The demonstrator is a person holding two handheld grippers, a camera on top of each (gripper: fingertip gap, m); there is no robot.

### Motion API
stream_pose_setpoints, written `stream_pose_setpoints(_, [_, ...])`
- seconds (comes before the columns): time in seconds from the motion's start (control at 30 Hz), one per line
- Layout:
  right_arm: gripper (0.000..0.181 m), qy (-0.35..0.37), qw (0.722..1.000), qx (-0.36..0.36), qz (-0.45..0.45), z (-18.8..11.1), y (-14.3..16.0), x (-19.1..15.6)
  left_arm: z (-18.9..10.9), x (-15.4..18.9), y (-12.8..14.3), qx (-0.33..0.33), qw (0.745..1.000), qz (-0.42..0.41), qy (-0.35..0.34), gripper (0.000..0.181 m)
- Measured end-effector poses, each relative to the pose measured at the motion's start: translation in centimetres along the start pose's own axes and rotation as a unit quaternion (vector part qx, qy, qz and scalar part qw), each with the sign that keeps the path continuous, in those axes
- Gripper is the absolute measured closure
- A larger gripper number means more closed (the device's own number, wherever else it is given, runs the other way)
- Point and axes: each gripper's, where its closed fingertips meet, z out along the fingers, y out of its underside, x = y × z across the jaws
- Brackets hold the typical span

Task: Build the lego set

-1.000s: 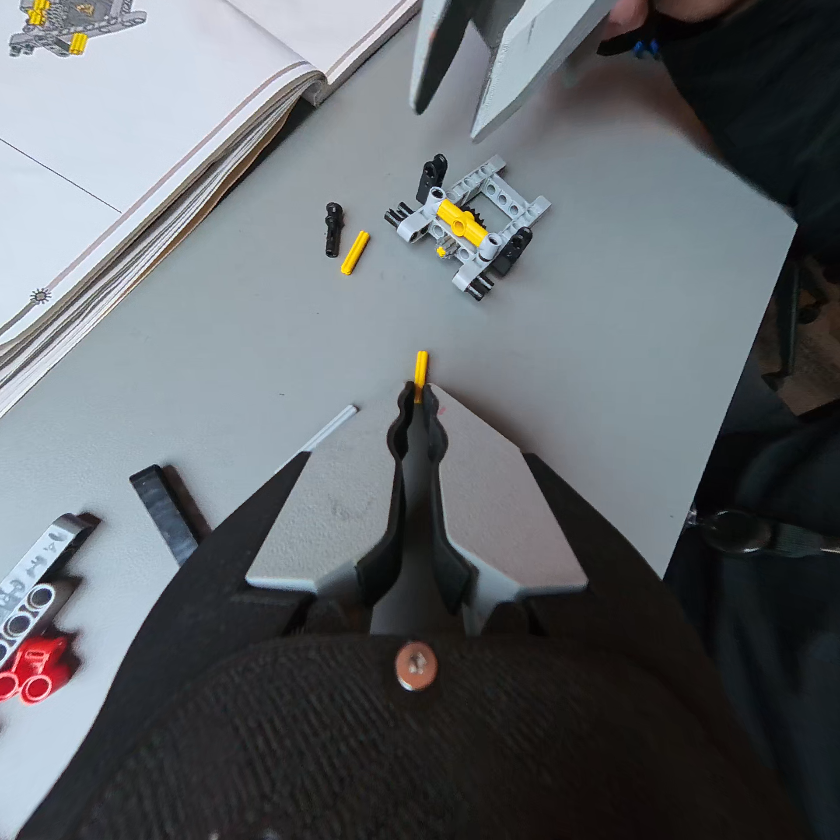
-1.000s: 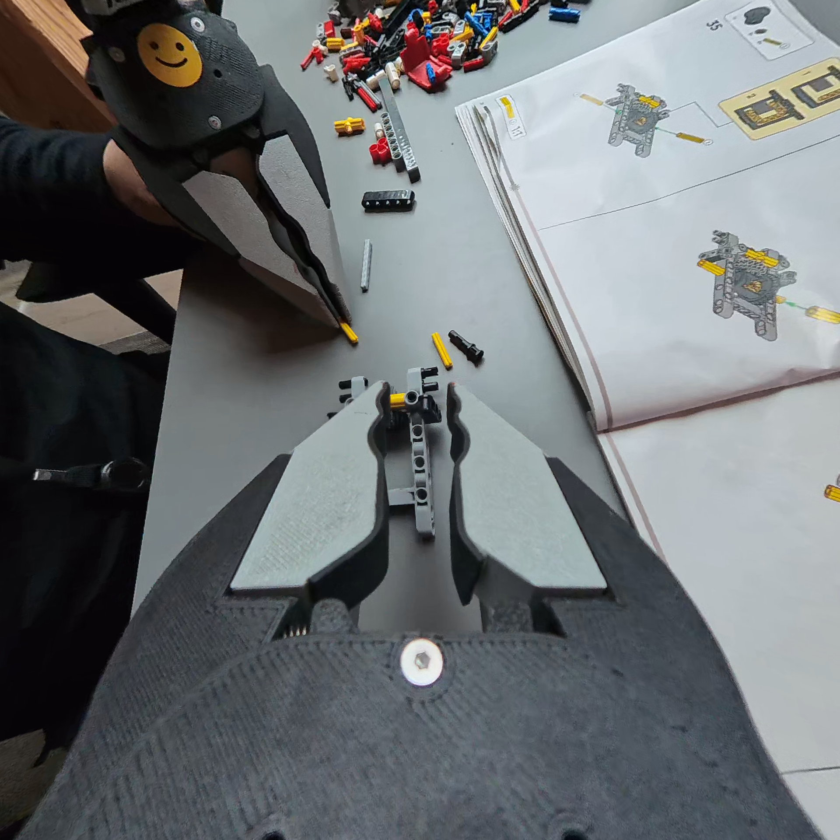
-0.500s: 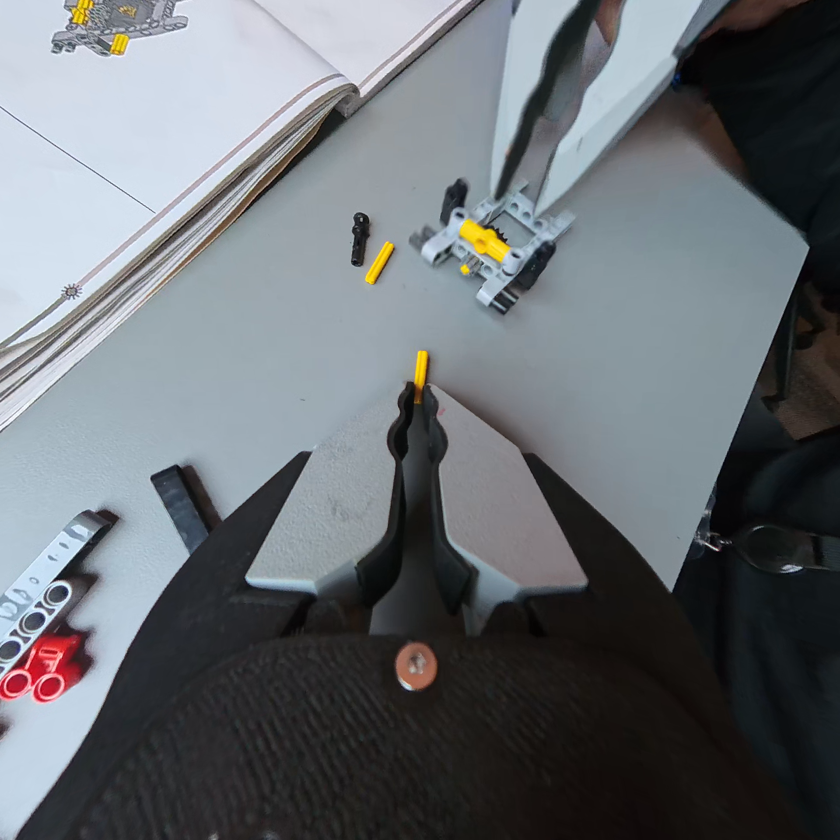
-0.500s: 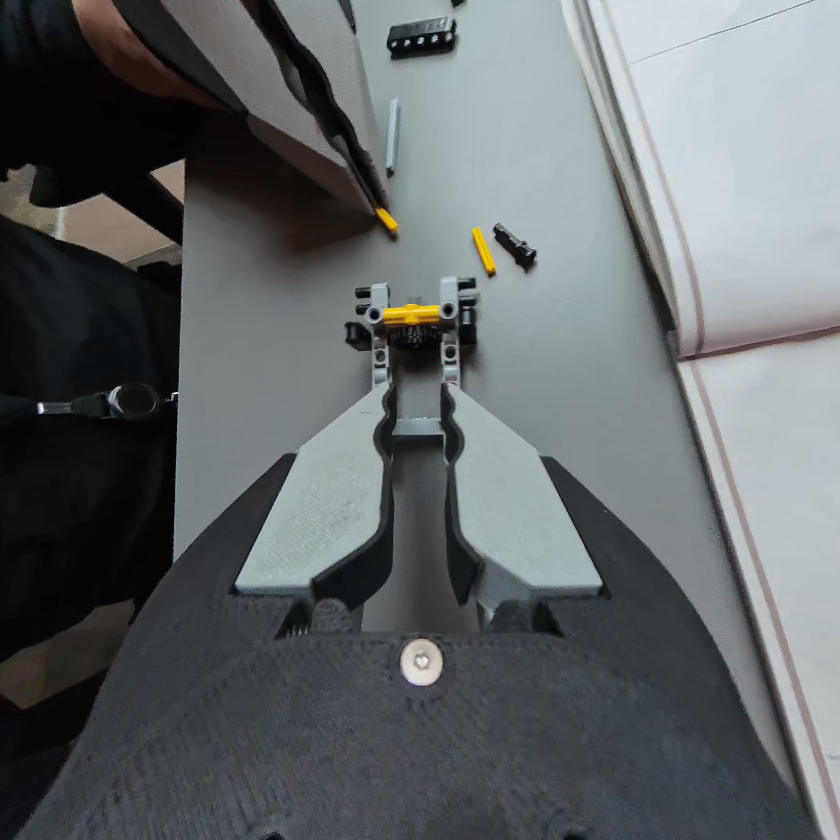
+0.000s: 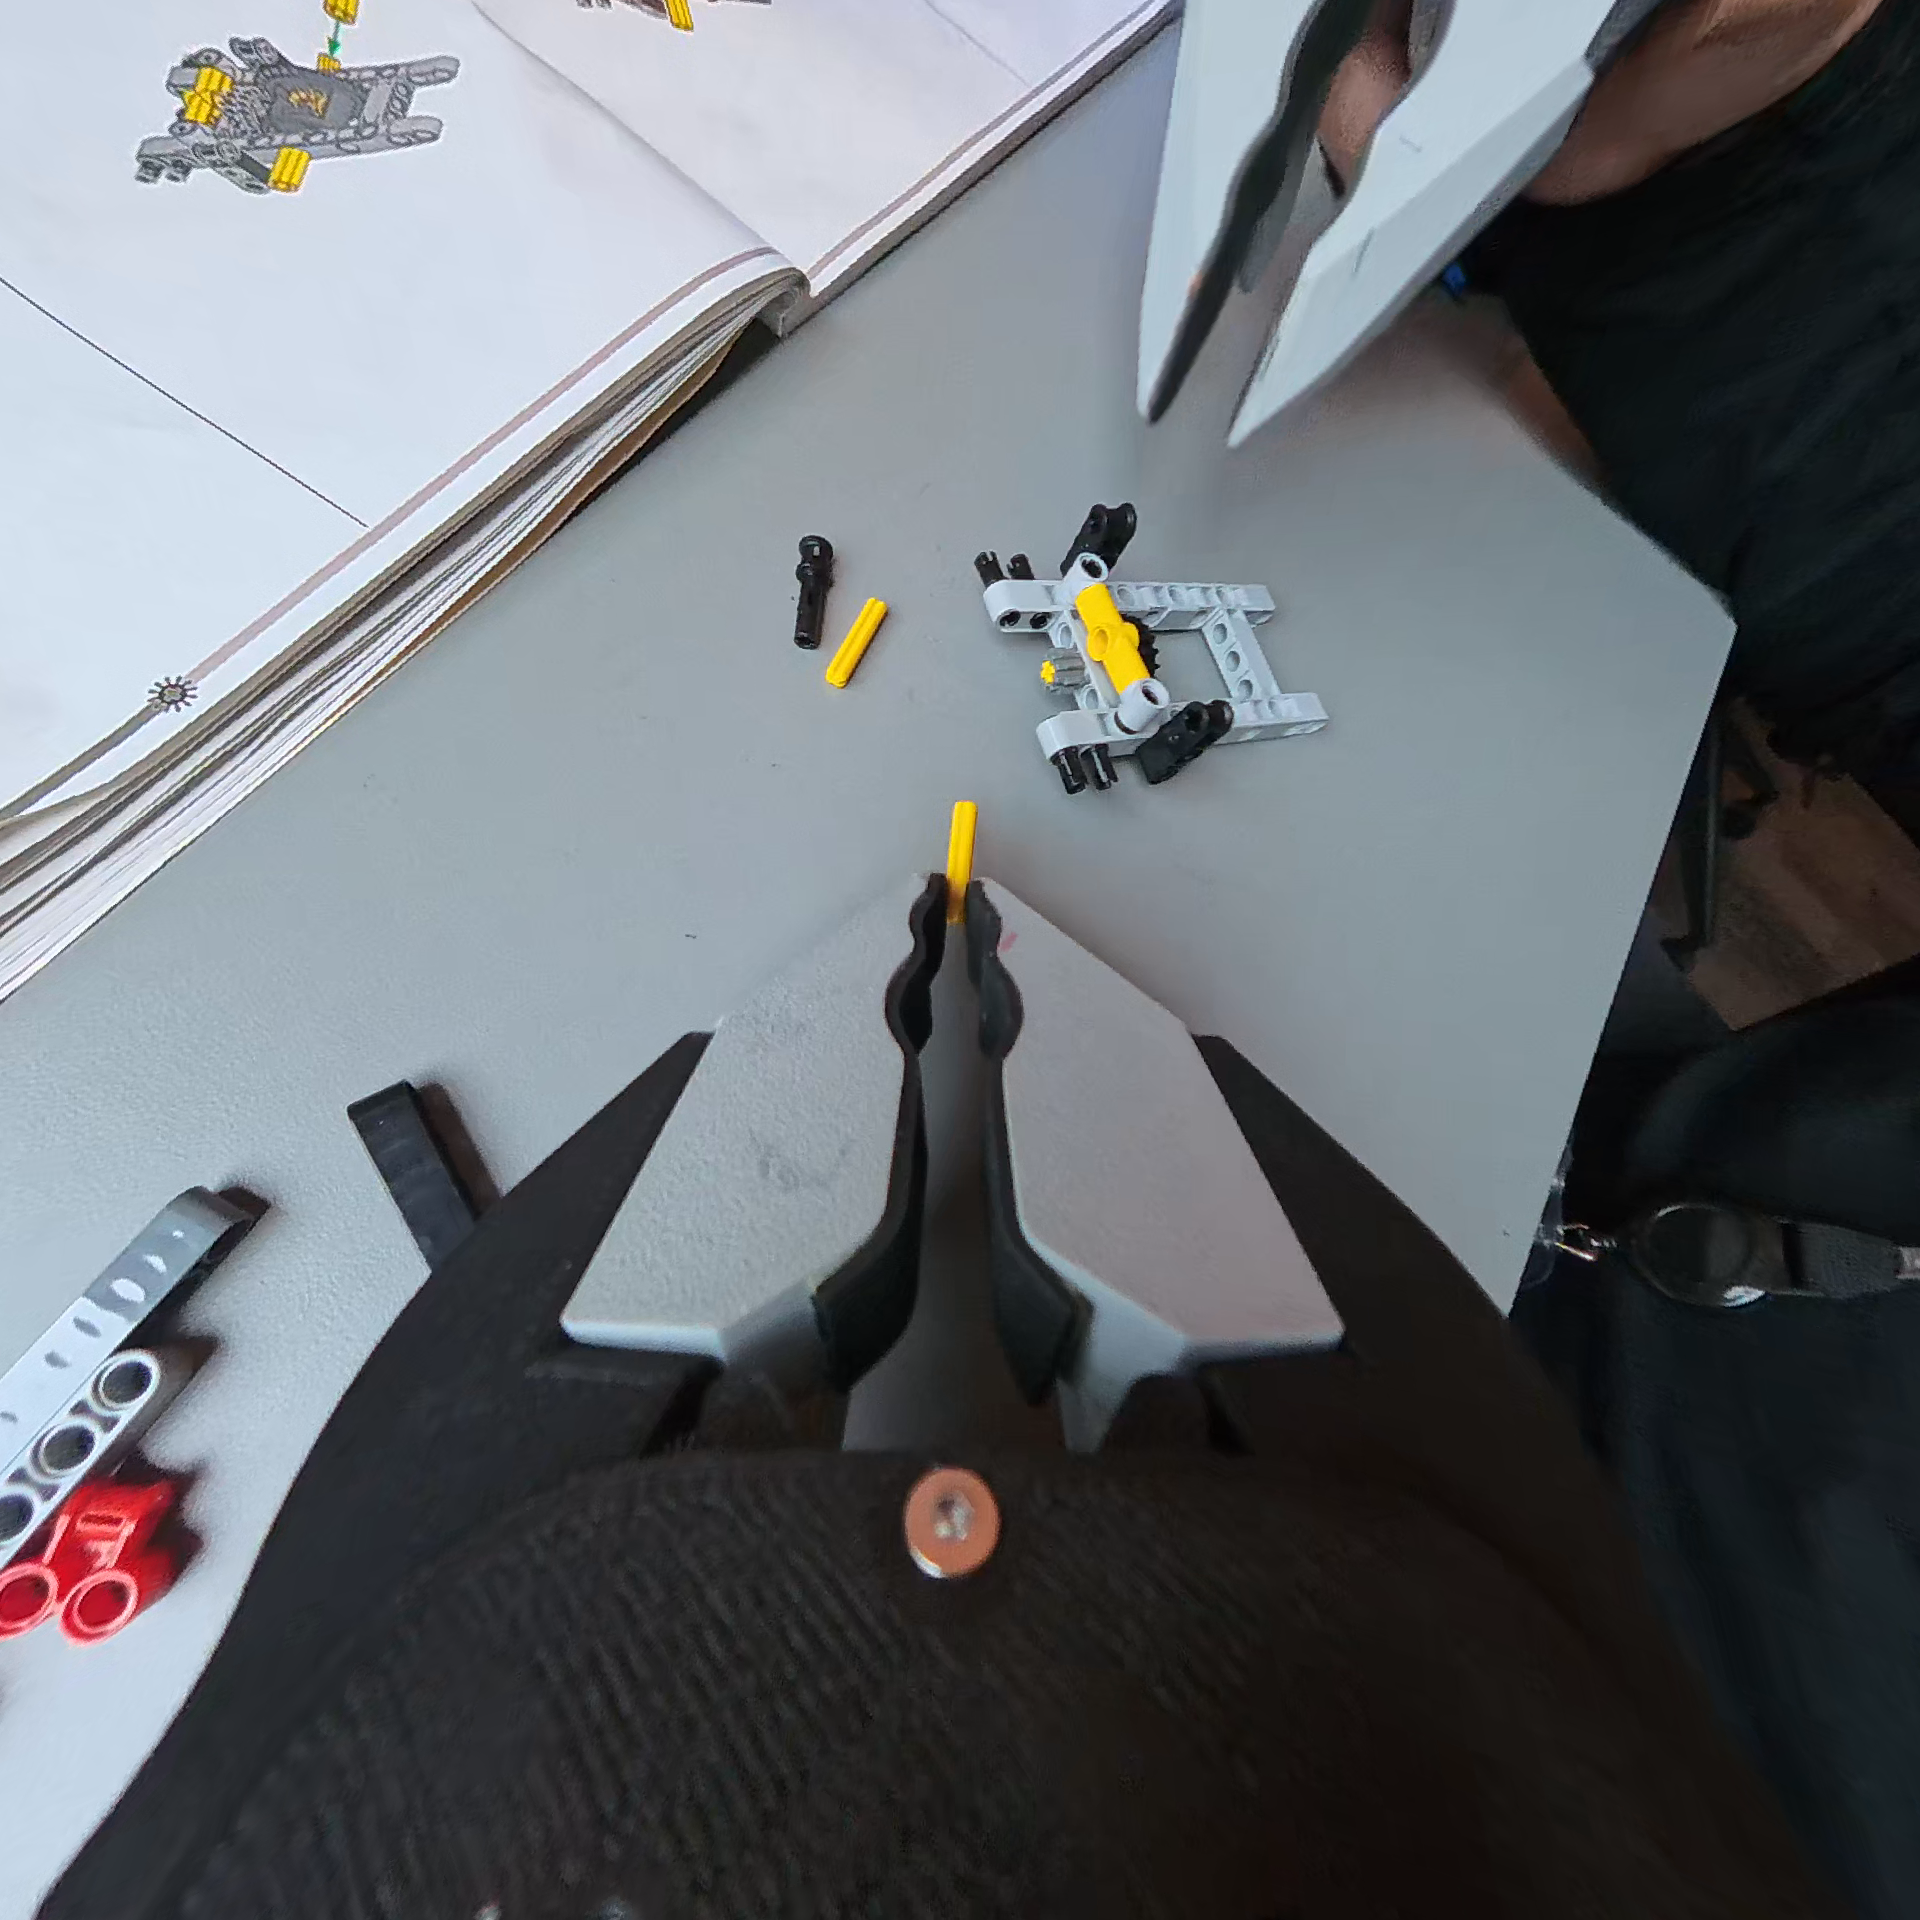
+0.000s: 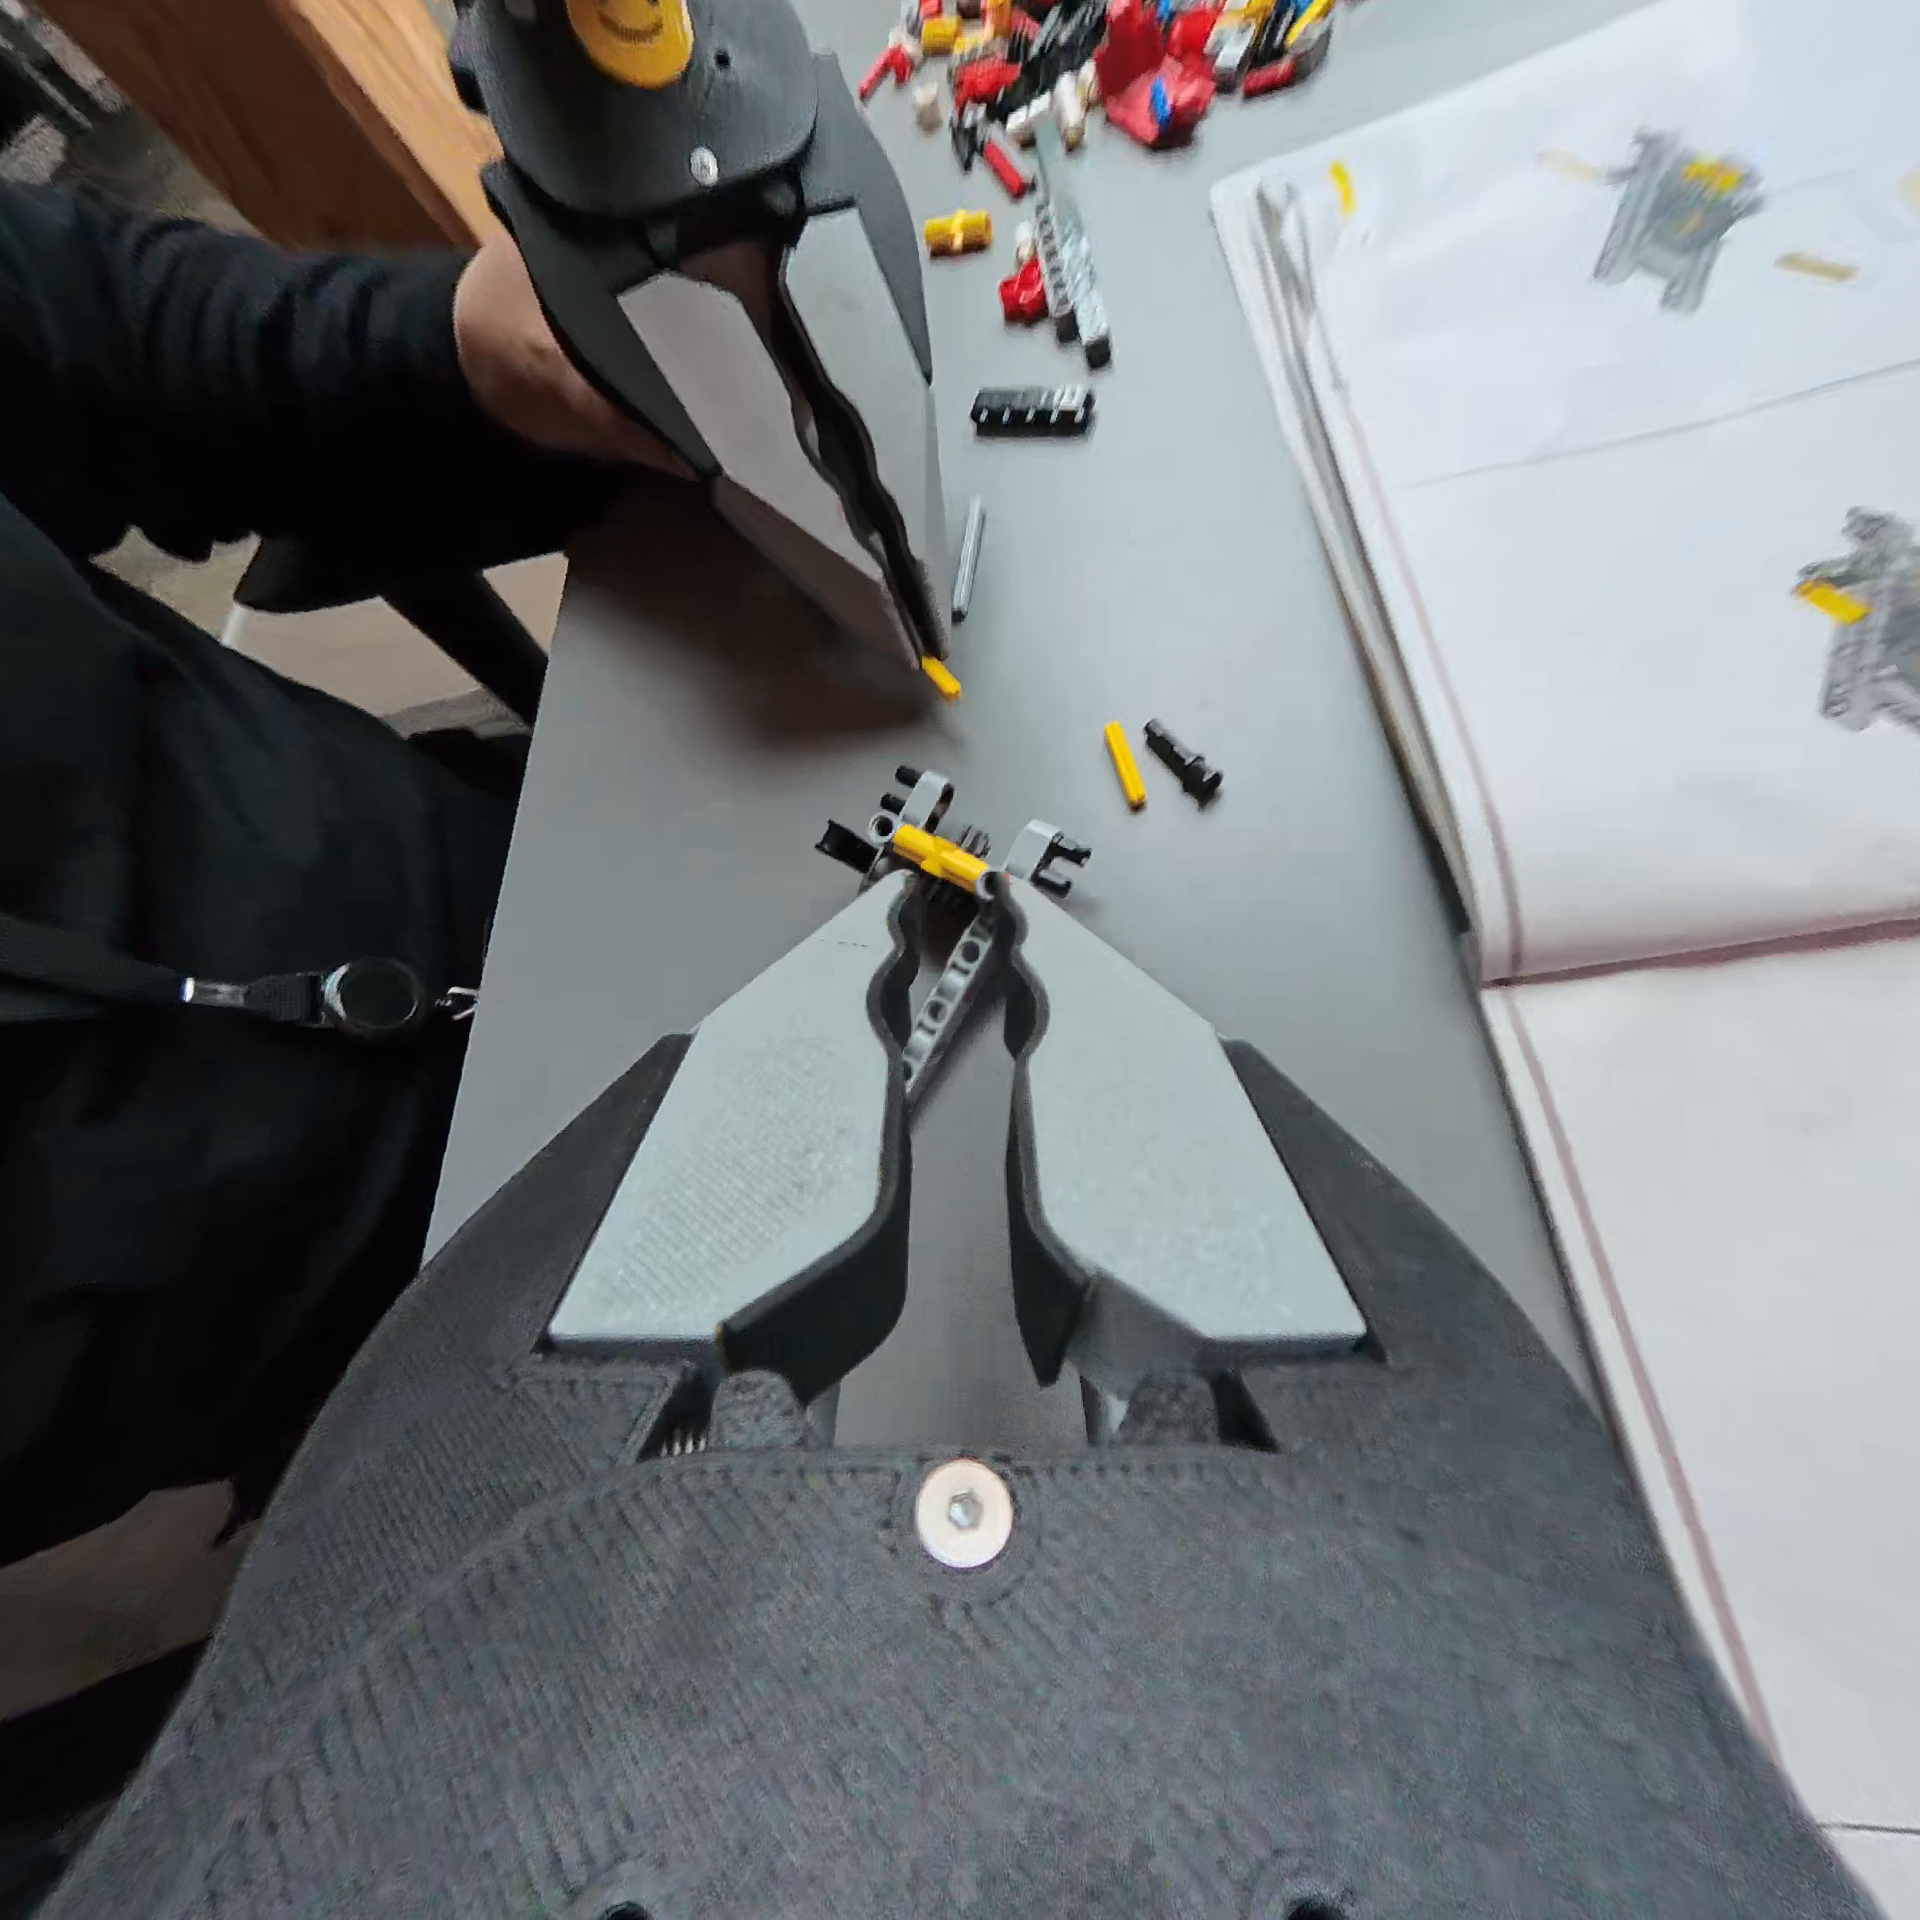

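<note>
Left tool [image 5: 956, 896]: fingers closed to a narrow slit, pinching a short yellow axle [image 5: 962, 844] at the very tips; the axle's free end sticks out toward 12 o'clock, above the worktop [image 5: 1455, 935]
Right tool [image 6: 951, 883]: fingers parted by a modest gap, nothing gripped; in the left wrist view its tips [image 5: 1195, 405] hang clear above the worktop, at 1 o'clock from the frame assembly
Frame assembly [image 5: 1148, 655]: lies flat on the grey worktop, at 1 o'clock from the left tool's tips; light grey perforated beams joined in a rectangle, a yellow cross connector [image 5: 1110, 639] over a black gear, black pins projecting at the corners; in the right wrist view it sits just beyond and partly under the right tool's tips
Loose parts: a second yellow axle [image 5: 856, 642], ridged and rod-shaped, just beside a black pin [image 5: 811, 590], both at 9 o'clock from the frame assembly
Instruction booklet [image 5: 416, 343]: open, thick stack of white pages with printed diagrams, at 10 o'clock from the left tool
Other pieces: black beam [image 5: 410, 1164], grey holed beam [image 5: 99, 1351] and red connector [image 5: 88, 1569] at 8 o'clock from the left tool; slim grey rod [image 6: 968, 559]
Parts pile [image 6: 1101, 73]: mixed red, black, yellow and white pieces heaped loose at the far end of the worktop, 12 o'clock in the right wrist view; no container seen
</note>
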Motion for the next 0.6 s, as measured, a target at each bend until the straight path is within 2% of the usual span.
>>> stream_pose_setpoints(0.4, [0.177, 0.098, 0.977, 0.187, -0.015, -3.4, -4.9, 2.9, -0.4, 0.3, -0.4, 0.021, 1.0, 0.017, 0.0, 0.181])
stream_pose_setpoints(0.5, [0.174, 0.096, 0.969, 0.227, -0.008, -3.9, -5.6, 3.2, -0.6, 0.4, -0.6, 0.028, 0.999, 0.016, 0.004, 0.181])
stream_pose_setpoints(0.6, [0.172, 0.079, 0.968, 0.237, -0.003, -3.8, -5.5, 3.2, -0.7, 0.5, -0.7, 0.033, 0.999, 0.013, 0.009, 0.181])
